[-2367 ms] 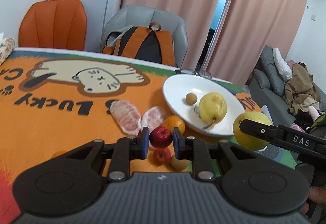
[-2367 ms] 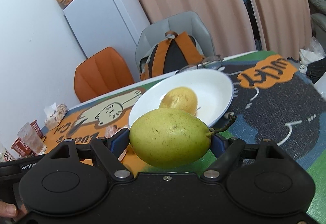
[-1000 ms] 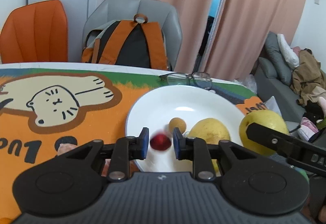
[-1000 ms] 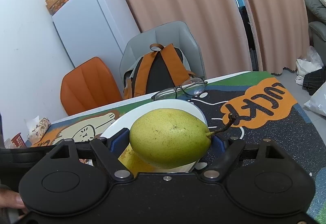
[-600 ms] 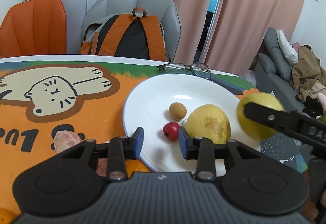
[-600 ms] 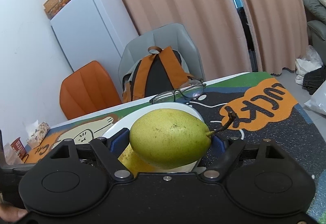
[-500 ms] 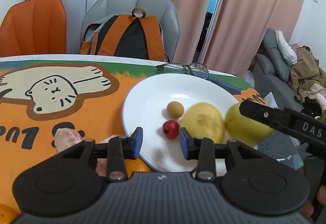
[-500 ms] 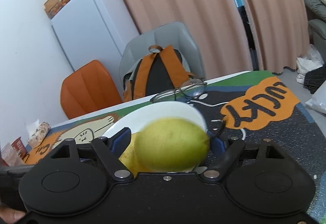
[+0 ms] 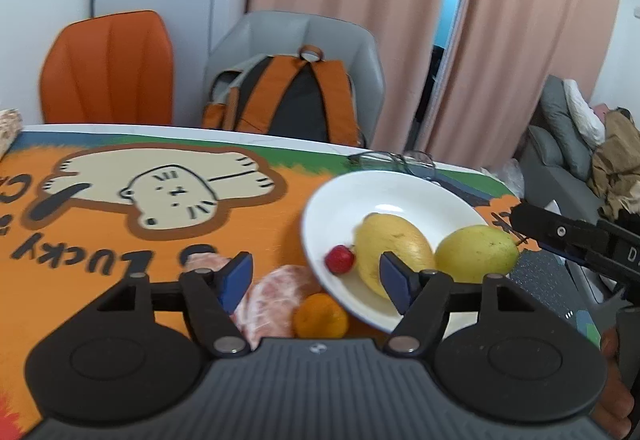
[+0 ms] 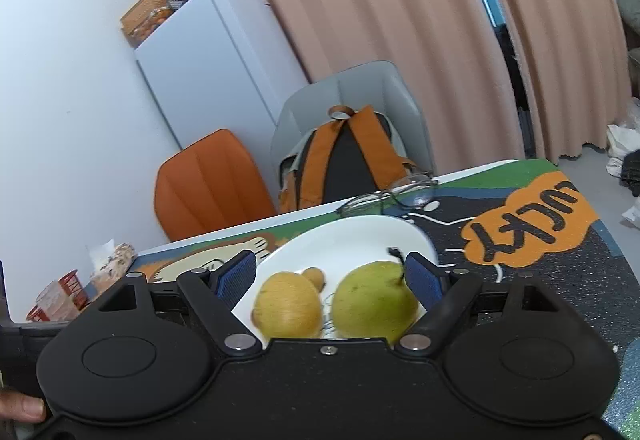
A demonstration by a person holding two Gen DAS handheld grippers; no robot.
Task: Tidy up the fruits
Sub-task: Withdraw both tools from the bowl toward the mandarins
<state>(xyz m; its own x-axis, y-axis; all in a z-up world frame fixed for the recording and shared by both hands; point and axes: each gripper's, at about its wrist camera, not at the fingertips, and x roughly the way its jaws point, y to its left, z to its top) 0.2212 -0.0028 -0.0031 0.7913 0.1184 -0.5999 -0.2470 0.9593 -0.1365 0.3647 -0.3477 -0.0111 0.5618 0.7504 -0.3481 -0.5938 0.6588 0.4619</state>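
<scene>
A white plate [image 9: 400,191] holds a small red fruit [image 9: 340,259], a yellow pear [image 9: 390,242] and a green pear [image 9: 476,254]. My left gripper [image 9: 316,280] is open and empty, just in front of the plate's near rim. Peeled citrus pieces [image 9: 276,300] and a small orange [image 9: 320,318] lie on the mat below it. In the right wrist view my right gripper [image 10: 330,280] is open, with the green pear [image 10: 374,306] lying on the plate [image 10: 360,244] between its fingers, beside the yellow pear [image 10: 288,310] and a small brown fruit [image 10: 314,276].
Eyeglasses [image 9: 392,159] lie behind the plate at the table's far edge. A grey chair with an orange backpack [image 9: 292,99] and an orange chair [image 9: 108,67] stand behind the table. A tissue pack [image 10: 114,260] and a red cup holder [image 10: 60,296] sit at the far left.
My left gripper let the red fruit go onto the plate, opened wide and drew back. My right gripper opened and the green pear now rests on the plate.
</scene>
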